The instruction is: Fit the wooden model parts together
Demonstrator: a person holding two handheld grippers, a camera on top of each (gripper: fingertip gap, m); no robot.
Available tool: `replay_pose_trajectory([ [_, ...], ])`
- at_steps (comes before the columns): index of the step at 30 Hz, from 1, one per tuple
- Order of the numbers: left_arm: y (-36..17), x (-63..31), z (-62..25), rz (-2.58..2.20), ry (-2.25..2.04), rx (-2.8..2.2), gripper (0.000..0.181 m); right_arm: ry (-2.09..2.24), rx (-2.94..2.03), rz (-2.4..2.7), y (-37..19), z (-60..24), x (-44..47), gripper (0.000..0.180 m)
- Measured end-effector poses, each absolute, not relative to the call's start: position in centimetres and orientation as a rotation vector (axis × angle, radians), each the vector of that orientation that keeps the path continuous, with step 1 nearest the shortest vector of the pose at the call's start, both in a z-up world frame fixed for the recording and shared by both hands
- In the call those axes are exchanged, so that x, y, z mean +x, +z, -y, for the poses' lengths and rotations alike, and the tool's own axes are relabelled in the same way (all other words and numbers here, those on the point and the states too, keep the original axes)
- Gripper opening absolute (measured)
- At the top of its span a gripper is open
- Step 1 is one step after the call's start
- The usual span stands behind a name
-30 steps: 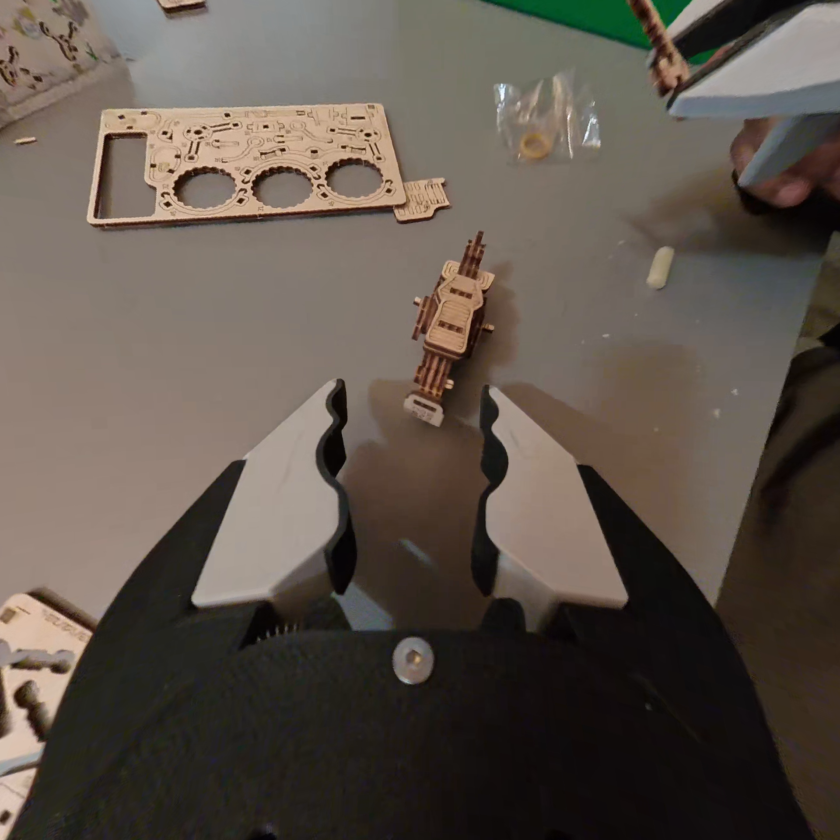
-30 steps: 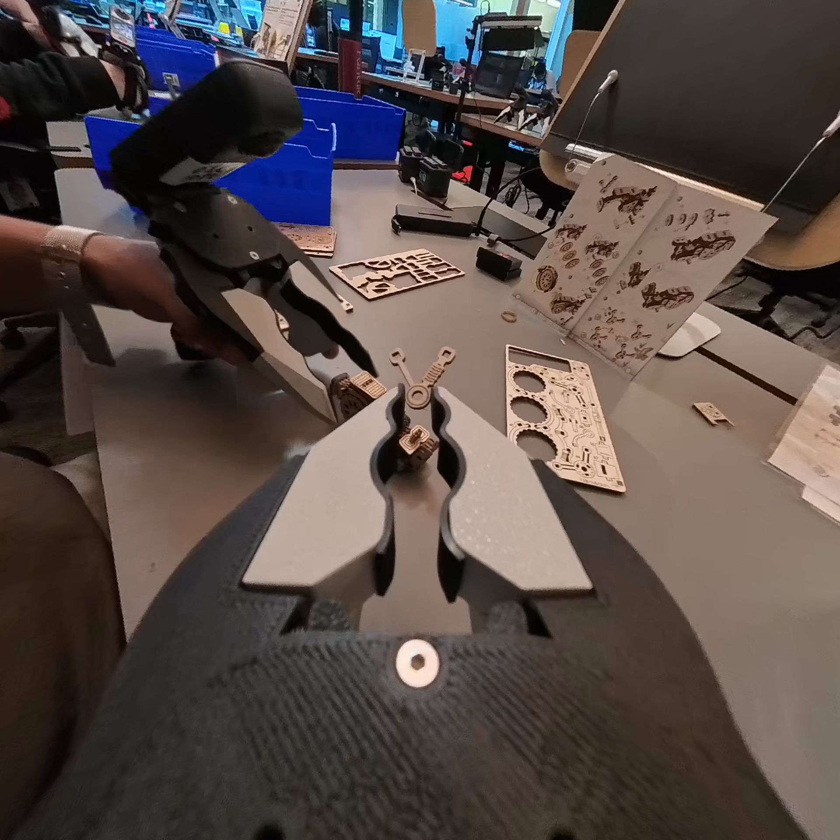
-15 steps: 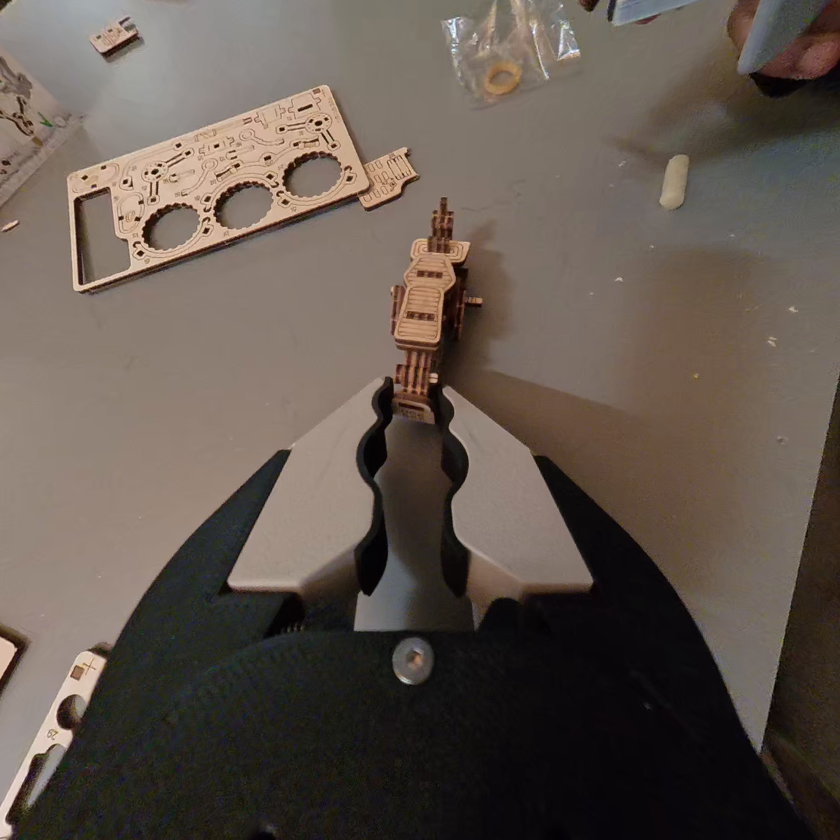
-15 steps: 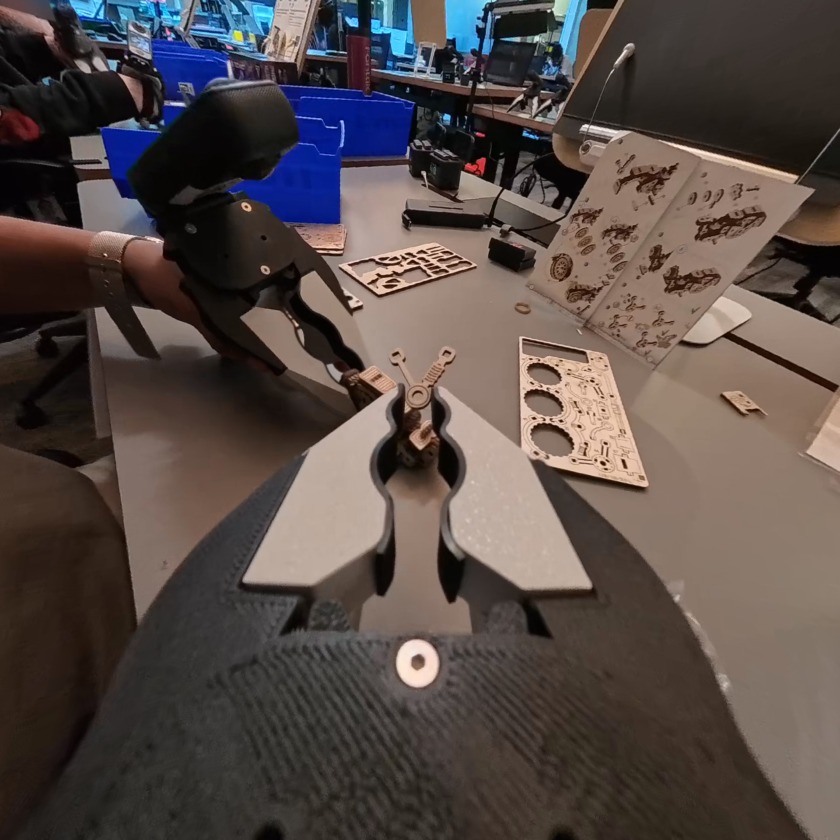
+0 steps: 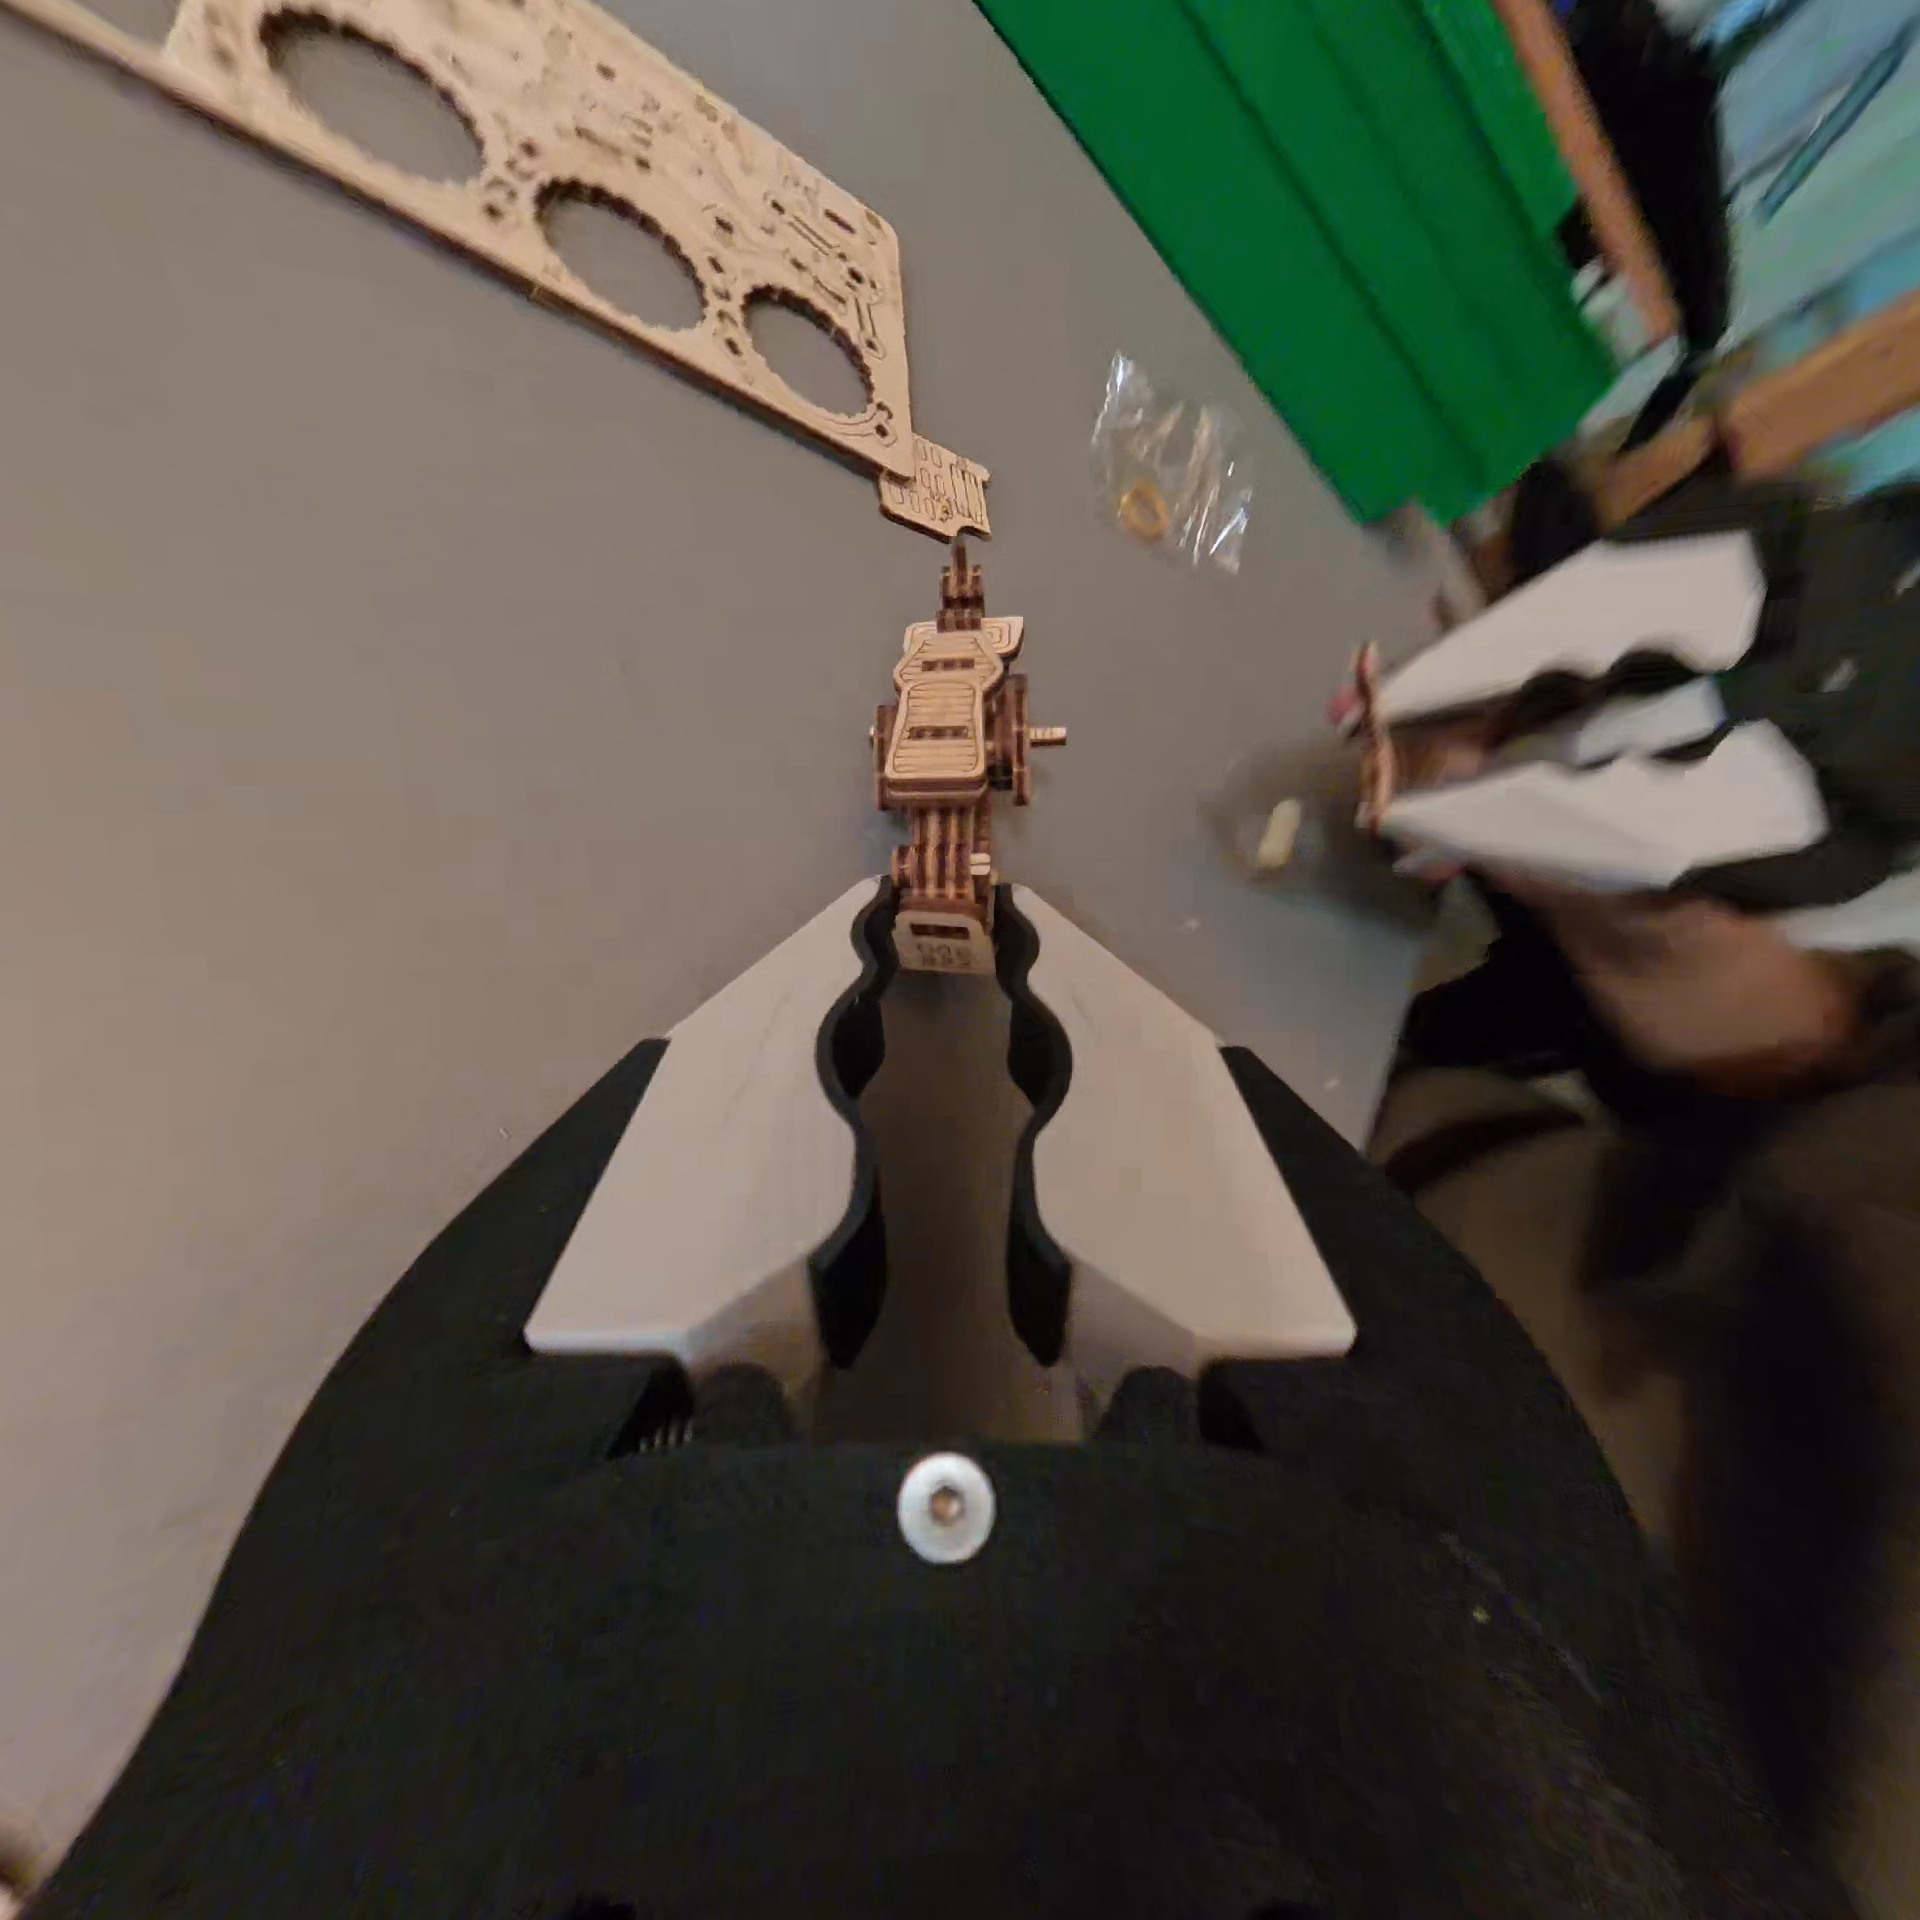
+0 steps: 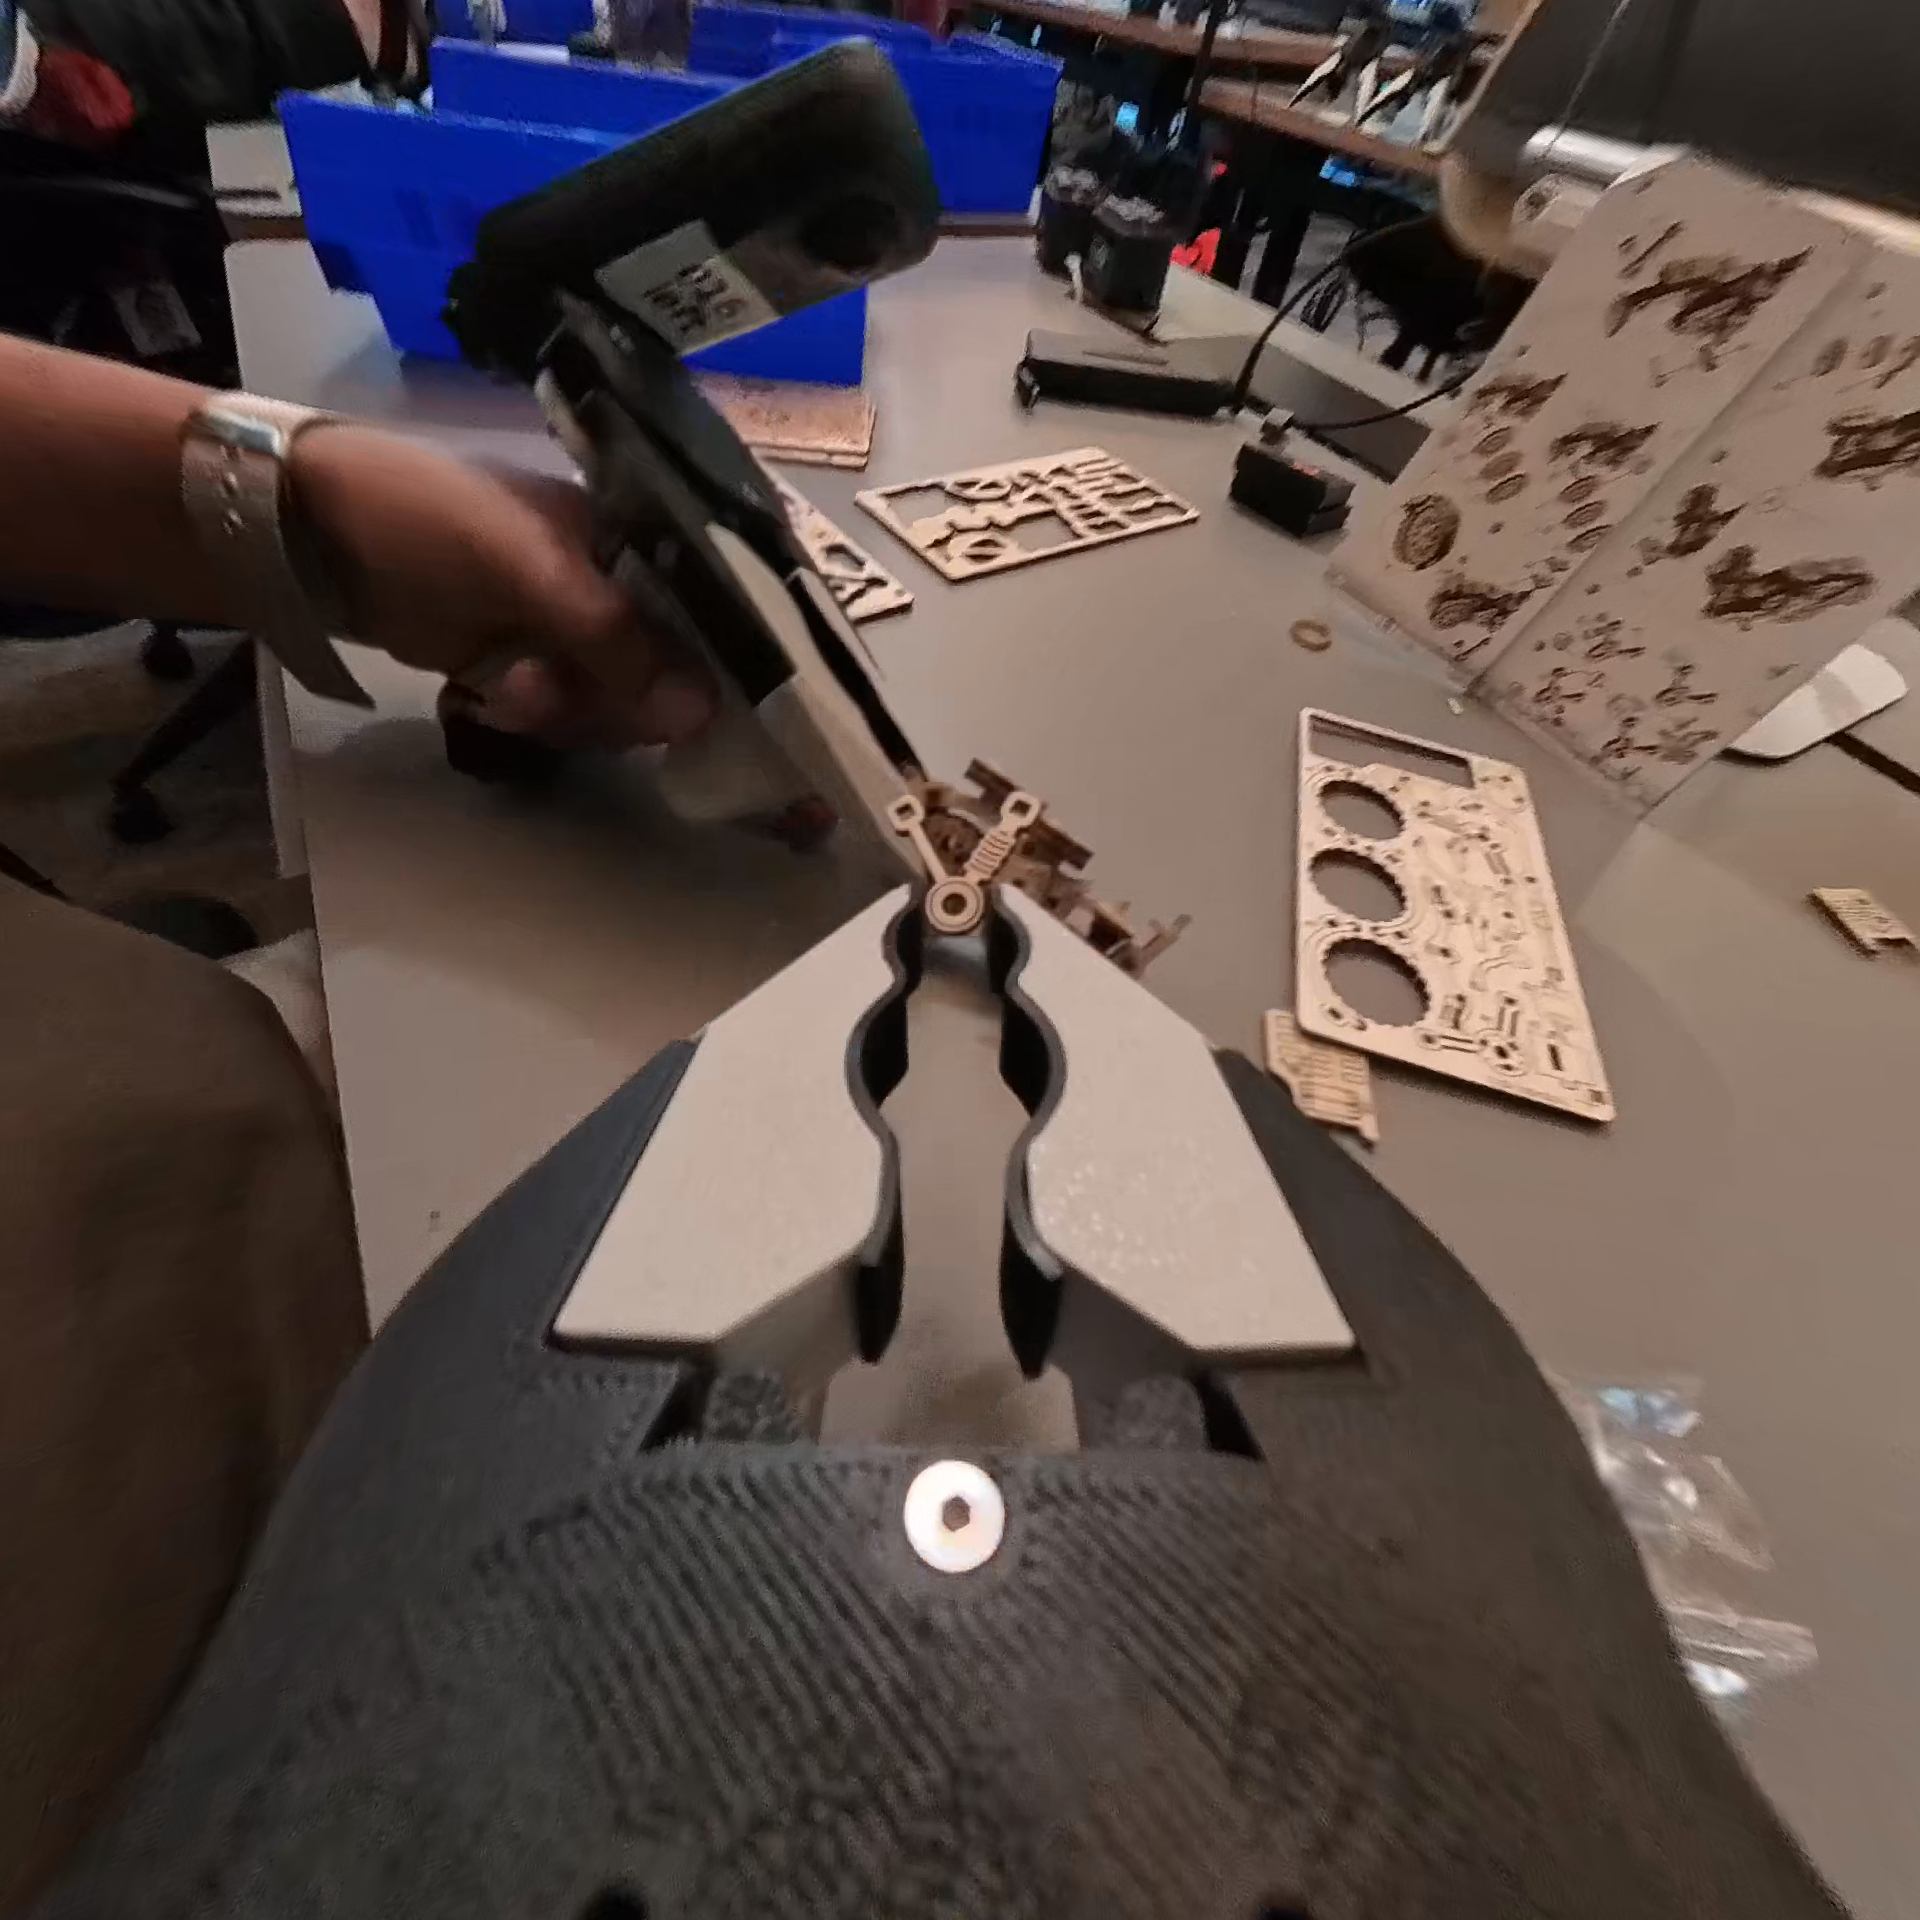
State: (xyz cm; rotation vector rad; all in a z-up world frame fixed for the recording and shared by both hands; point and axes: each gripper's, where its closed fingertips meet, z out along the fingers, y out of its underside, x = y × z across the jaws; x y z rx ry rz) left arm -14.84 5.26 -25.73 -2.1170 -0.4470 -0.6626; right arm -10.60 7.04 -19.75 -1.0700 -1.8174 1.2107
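Note:
My left gripper (image 5: 940, 914) is shut on the rear end of the small wooden model body (image 5: 948, 727), which points away from me over the grey table (image 5: 416, 727). My right gripper (image 6: 951, 925) is shut on a V-shaped wooden part with two rods and a round hub (image 6: 956, 888). In the right wrist view the model body (image 6: 1049, 862) sits just behind that part, held by the left gripper (image 6: 894, 779). In the left wrist view the right gripper (image 5: 1382, 748) is blurred, to the right of the model and apart from it.
A punched wooden sheet (image 5: 623, 239) (image 6: 1434, 914) with three round holes lies on the table, with a small loose piece (image 5: 935, 499) beside it. A plastic bag (image 5: 1174, 478), another wooden sheet (image 6: 1029, 509), a propped instruction sheet (image 6: 1662, 416) and blue bins (image 6: 520, 177) stand around. Across from one pair of fingers to the other is roughly 8 centimetres.
My left gripper went from open behind the model to shut on its rear end, then tilted with it. My right gripper has come closer to the model with the V-shaped part.

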Motion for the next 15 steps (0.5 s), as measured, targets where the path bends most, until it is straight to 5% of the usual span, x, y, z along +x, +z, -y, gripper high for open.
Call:
replay_pose_trajectory([
  [1,-25.7,-14.8,-5.2,0.516,-0.726,-2.087,0.015,1.203,-1.076,1.843,-20.3,-6.6,-10.6,0.009],
  [15,-25.3,-14.5,-4.4,0.588,-0.832,-2.029,0.028,1.134,-1.061,1.972,-23.2,-5.7,-11.8,0.009],
])
